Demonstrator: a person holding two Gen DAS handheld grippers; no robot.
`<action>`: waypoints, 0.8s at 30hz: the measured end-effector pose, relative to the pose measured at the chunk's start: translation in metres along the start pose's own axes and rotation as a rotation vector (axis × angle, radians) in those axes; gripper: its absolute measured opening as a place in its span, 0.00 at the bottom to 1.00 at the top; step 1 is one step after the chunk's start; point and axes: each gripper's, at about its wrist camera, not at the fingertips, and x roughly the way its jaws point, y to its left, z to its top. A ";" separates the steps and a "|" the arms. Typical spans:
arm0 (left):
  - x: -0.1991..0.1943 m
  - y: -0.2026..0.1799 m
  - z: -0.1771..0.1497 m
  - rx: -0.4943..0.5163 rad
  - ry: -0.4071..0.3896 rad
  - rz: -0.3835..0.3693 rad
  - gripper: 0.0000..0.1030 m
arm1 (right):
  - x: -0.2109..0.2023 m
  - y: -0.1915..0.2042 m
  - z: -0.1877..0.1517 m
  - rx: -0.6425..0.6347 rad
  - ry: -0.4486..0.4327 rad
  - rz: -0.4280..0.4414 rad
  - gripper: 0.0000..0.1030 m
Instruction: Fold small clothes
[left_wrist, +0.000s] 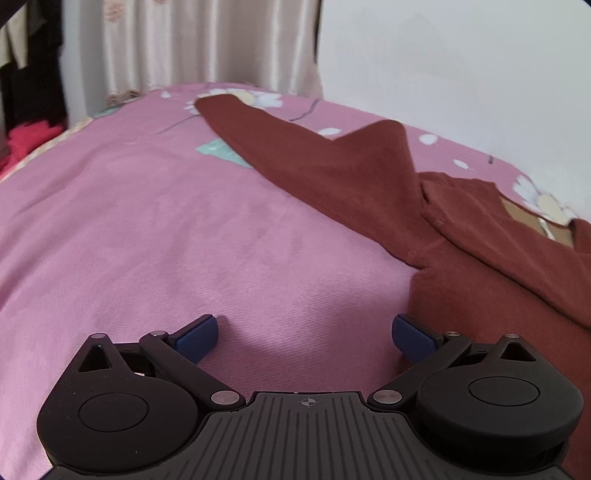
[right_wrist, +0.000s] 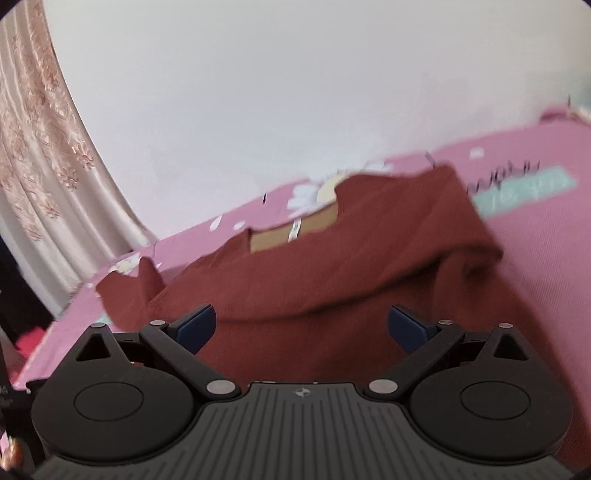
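Note:
A rust-red long-sleeved top (left_wrist: 369, 173) lies on the pink flowered bedsheet (left_wrist: 184, 229), one sleeve stretched toward the far left, its body at the right edge. My left gripper (left_wrist: 304, 334) hovers open over bare sheet just left of the garment's hem, nothing between its blue pads (left_wrist: 199, 338). In the right wrist view the same top (right_wrist: 332, 266) fills the middle, tan neck label facing me, its right sleeve folded across the body. My right gripper (right_wrist: 301, 326) stands wide open above the body of the top, its fingertips apart from the cloth. The picture is blurred.
A white wall (left_wrist: 443, 66) runs behind the bed and a cream patterned curtain (left_wrist: 207, 44) hangs at the far left. Dark clothes and something red (left_wrist: 26, 140) lie beyond the bed's left edge. Open sheet (right_wrist: 546, 258) spreads to the right of the garment.

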 end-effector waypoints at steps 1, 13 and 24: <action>-0.001 0.004 0.002 -0.003 0.004 -0.015 1.00 | 0.003 -0.001 -0.001 0.011 0.013 0.010 0.97; 0.041 0.091 0.118 -0.216 -0.056 -0.140 1.00 | 0.007 -0.001 -0.005 0.021 0.020 0.024 0.97; 0.152 0.151 0.174 -0.530 0.095 -0.330 1.00 | 0.009 0.001 -0.007 -0.001 0.021 0.002 0.97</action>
